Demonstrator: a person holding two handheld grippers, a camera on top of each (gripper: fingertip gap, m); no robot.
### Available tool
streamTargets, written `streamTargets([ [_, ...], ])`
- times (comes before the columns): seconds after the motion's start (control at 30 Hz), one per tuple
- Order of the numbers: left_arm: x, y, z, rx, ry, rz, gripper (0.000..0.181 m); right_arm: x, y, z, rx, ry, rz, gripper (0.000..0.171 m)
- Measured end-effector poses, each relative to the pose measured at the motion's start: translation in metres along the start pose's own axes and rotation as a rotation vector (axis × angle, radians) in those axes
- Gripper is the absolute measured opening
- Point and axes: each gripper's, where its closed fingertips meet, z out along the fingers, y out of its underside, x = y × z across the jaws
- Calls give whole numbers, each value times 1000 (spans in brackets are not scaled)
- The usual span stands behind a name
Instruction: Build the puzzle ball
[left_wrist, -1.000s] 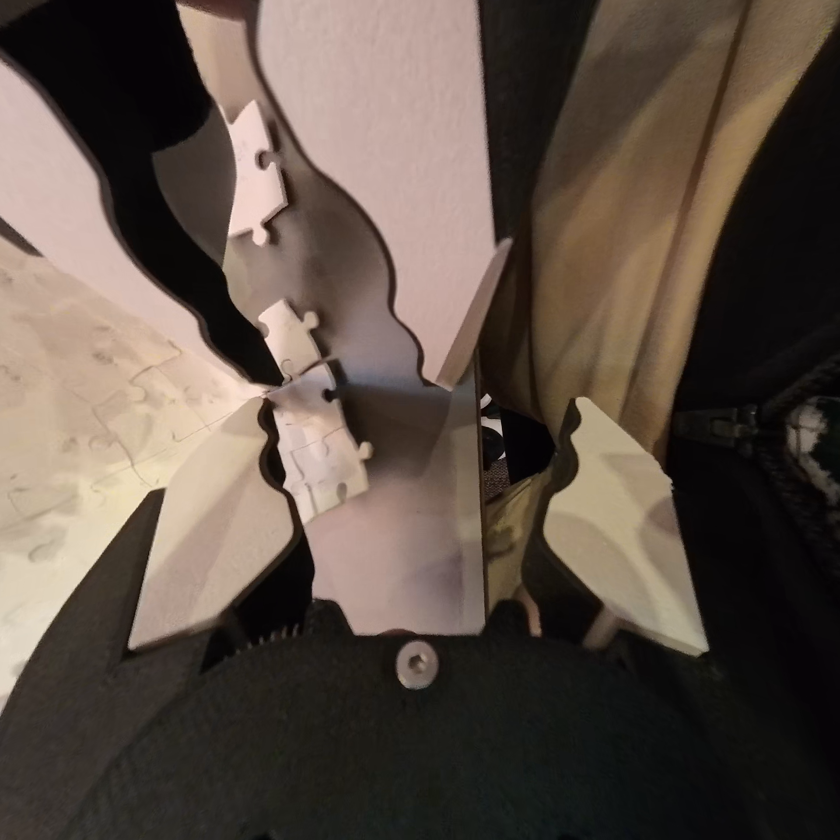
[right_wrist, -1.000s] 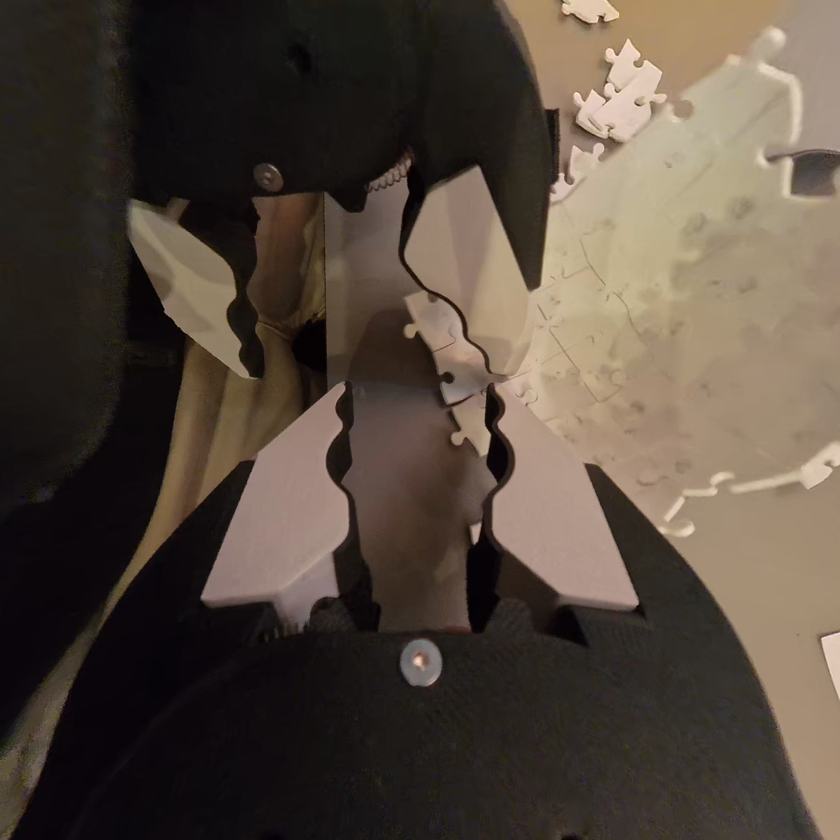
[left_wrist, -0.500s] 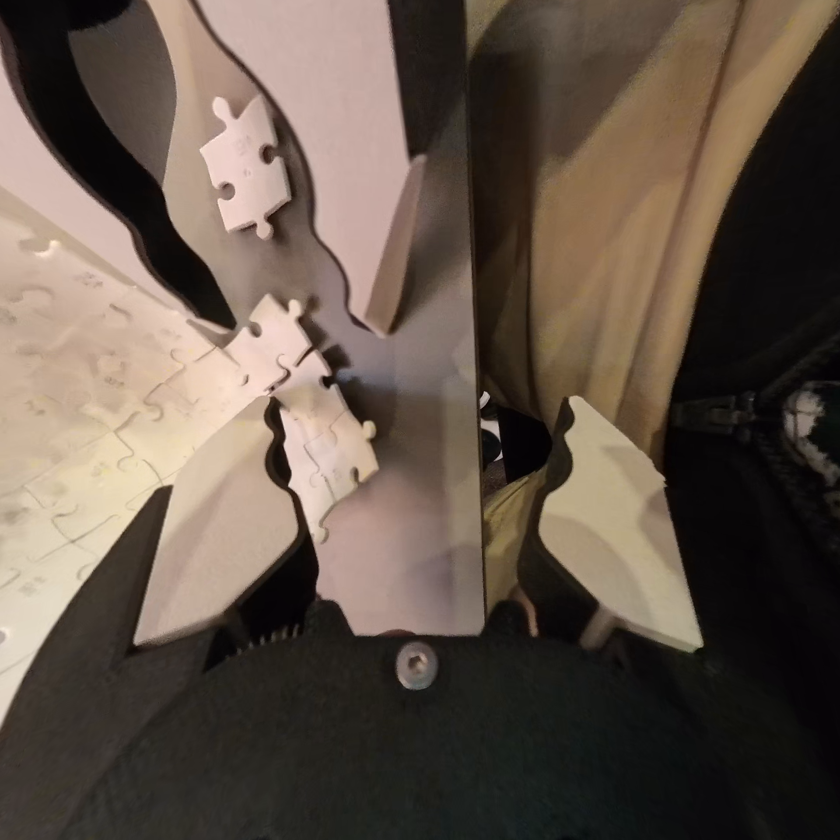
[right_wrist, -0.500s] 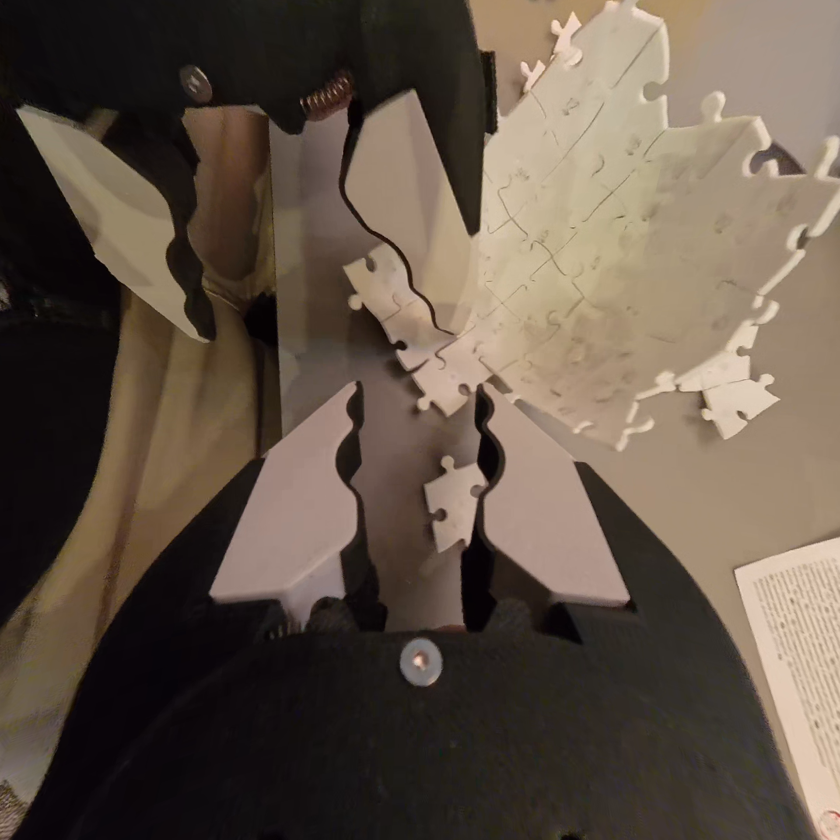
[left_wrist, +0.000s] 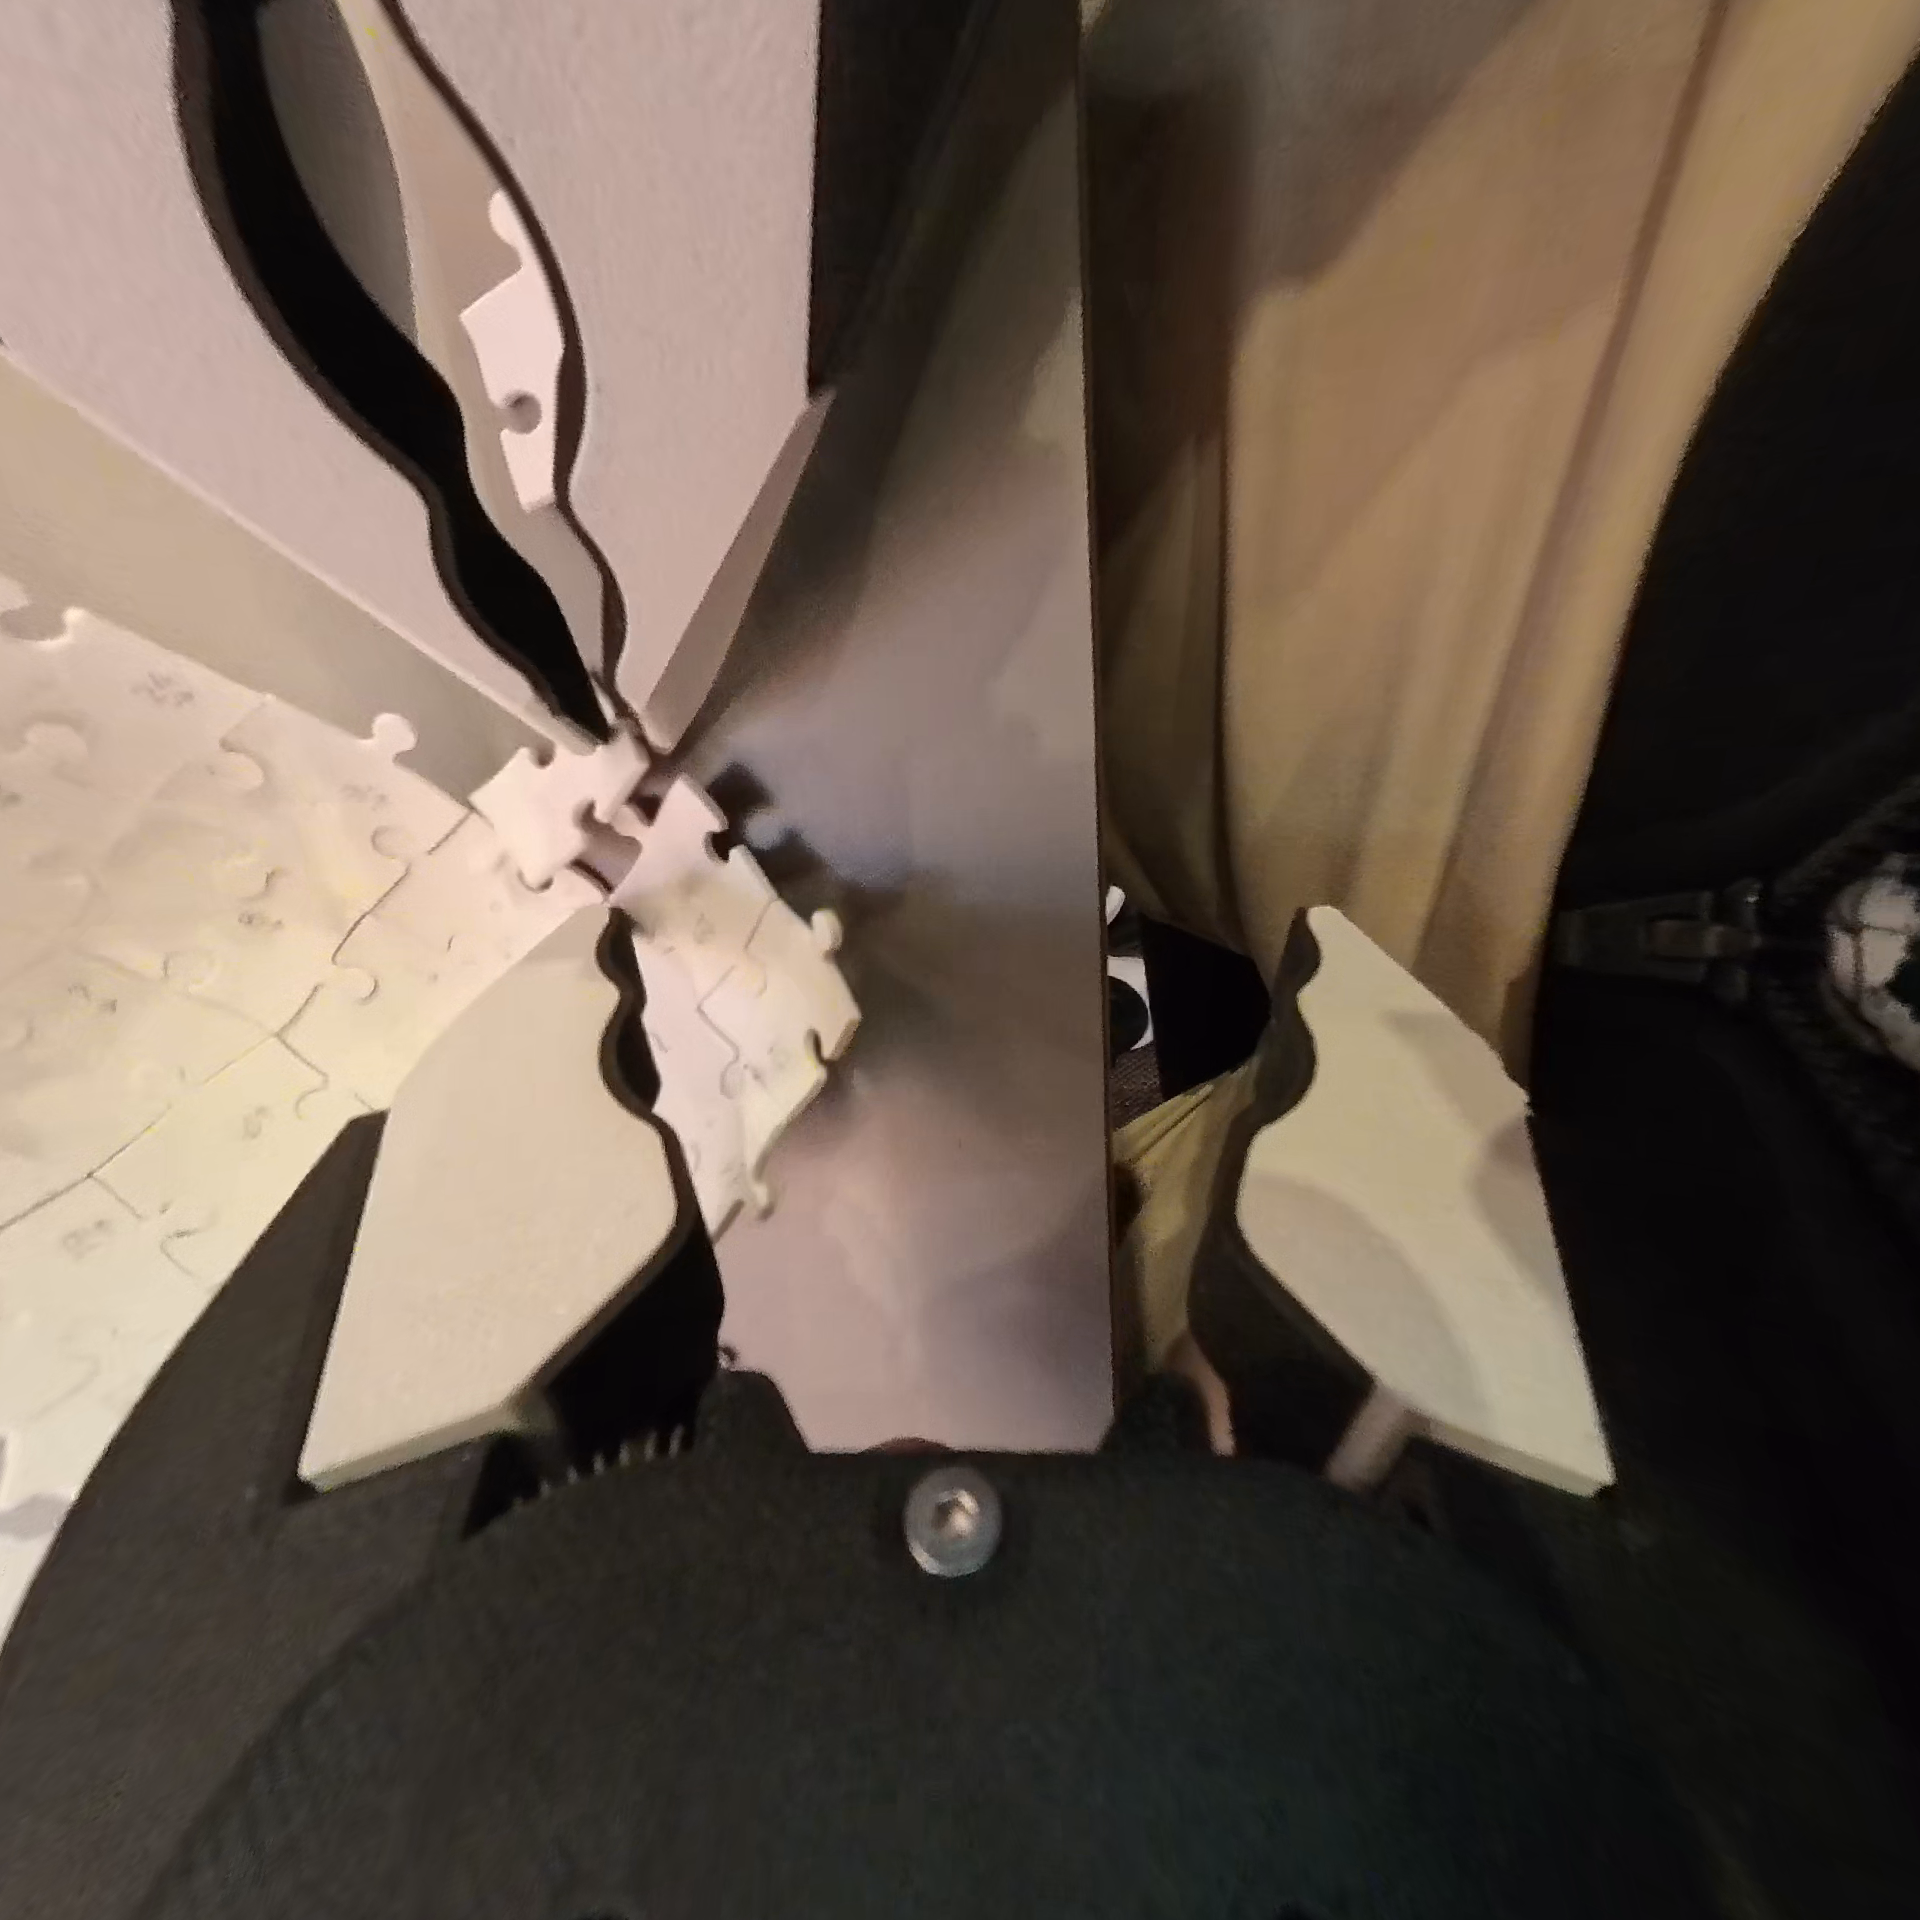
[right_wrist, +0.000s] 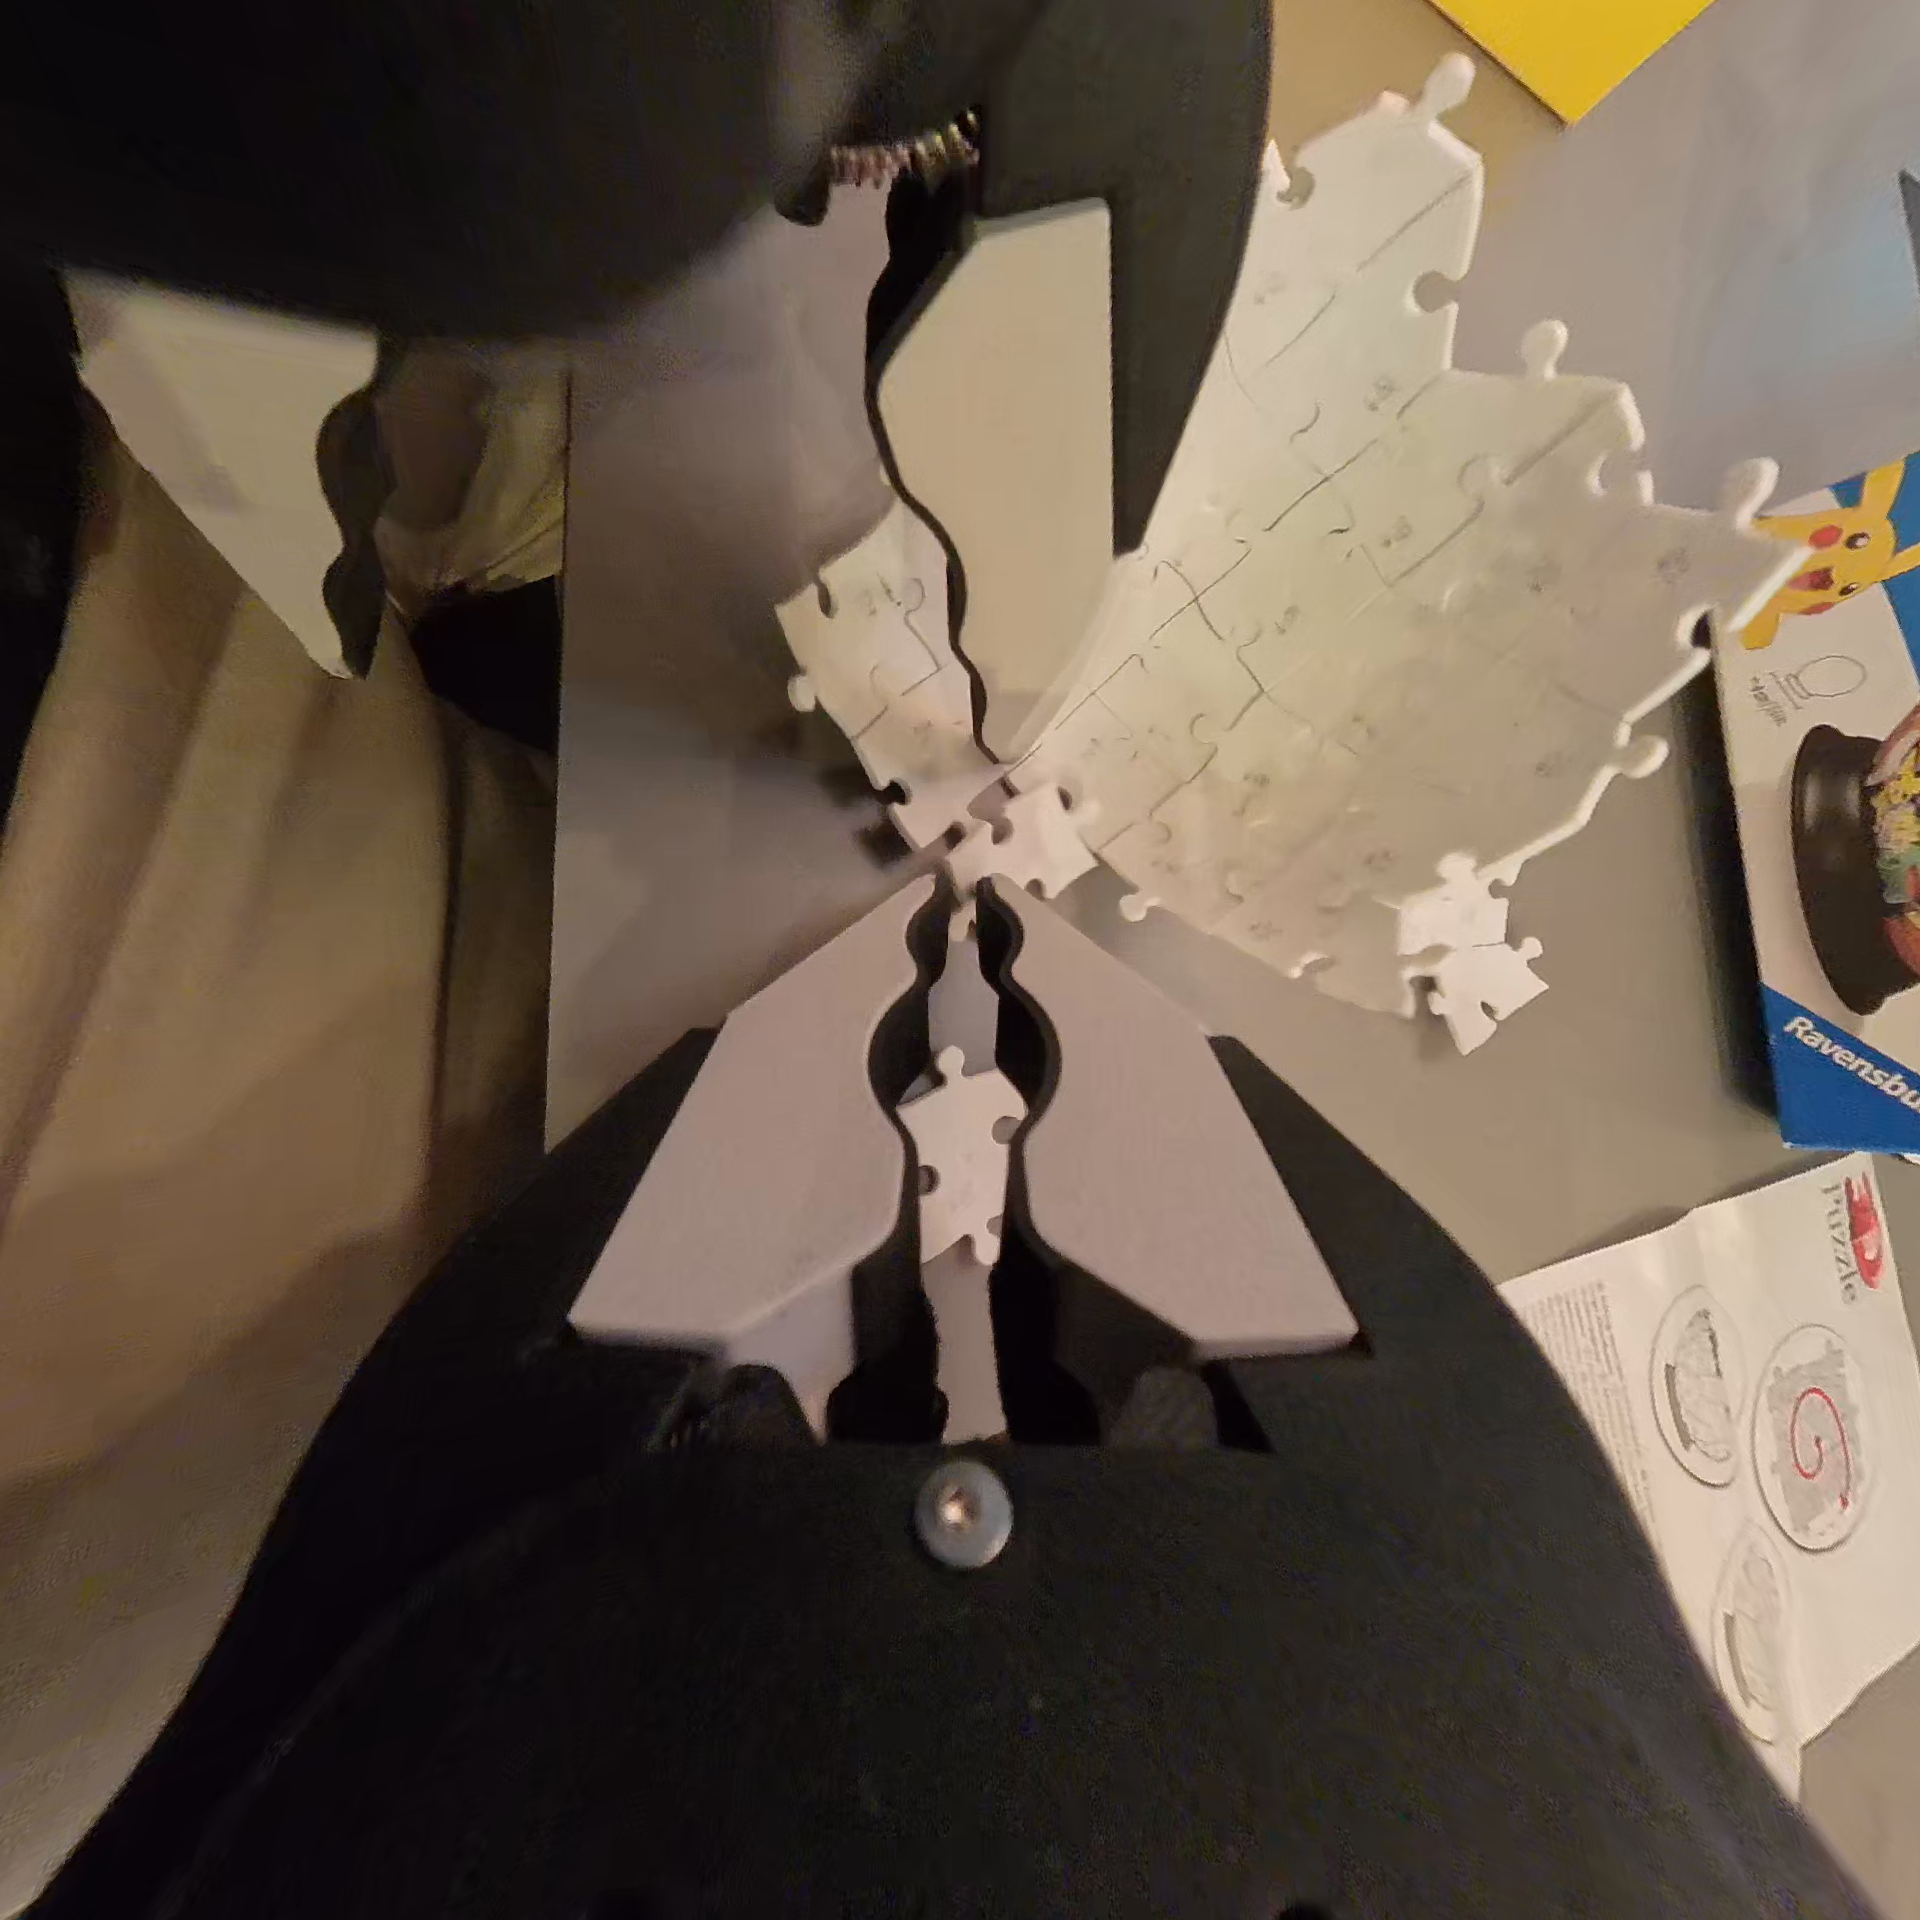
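At centre frame in the right wrist view, the right gripper (right_wrist: 964, 902) is clamped on a piece (right_wrist: 1023, 840) at the edge of the curved white shell (right_wrist: 1403, 665) that fills the upper right. The left gripper (left_wrist: 940, 997) is spread wide, and only one finger (left_wrist: 520, 1174) lies against the shell's near edge at centre left. To seat the piece well, I would brace the shell with that finger, line tab to notch, then press squarely, since a skewed push could pop neighbouring joints.
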Motion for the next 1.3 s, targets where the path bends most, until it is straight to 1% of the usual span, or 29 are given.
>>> streamTargets([
  [0.23,0,0,0,0,1,-3,113,1,-5,-2,16,6,-29,2],
  [0.37,0,0,0,-1,0,-3,113,-2,-6,-12,27,-39,30,1],
  [0.47,0,0,-1,0,1,-3,113,2,4,-26,-8,-52,44,0],
  [0.53,0,0,-1,-1,0,-3,113,3,11,-36,-23,-96,45,1],
  [0.6,0,0,-1,-1,0,-3,113,11,22,-45,-59,-96,-38,1],
  [0.7,1,1,-1,-7,-2,-1,113,20,44,-52,-127,-129,-156,6],
  [0.83,1,1,-1,-15,-3,-3,113,24,73,-61,-257,-198,-160,16],
  [0.87,1,1,-1,-16,-3,-3,113,25,77,-64,-284,-210,-110,19],
  [0.93,0,1,-1,-17,-2,-4,112,32,71,-66,-257,-184,54,17],
  [1.0,0,1,-1,-14,-2,-6,111,44,67,-63,-242,-120,300,14],
  [1.07,0,0,-1,-10,-1,-7,112,42,62,-60,-197,-113,524,13],
  [1.1,0,0,-1,-8,0,-7,112,38,57,-58,-162,-122,601,16],
  [1.17,1,0,-1,-4,1,-7,113,30,65,-52,-205,-98,683,24],
  [1.23,1,0,-1,-3,1,-6,113,25,74,-45,-234,-78,727,43],
  [1.27,1,0,-1,-3,1,-7,113,26,71,-44,-212,-61,754,49],
  [1.3,1,0,-1,-2,1,-7,113,27,72,-43,-220,-46,772,51],
])
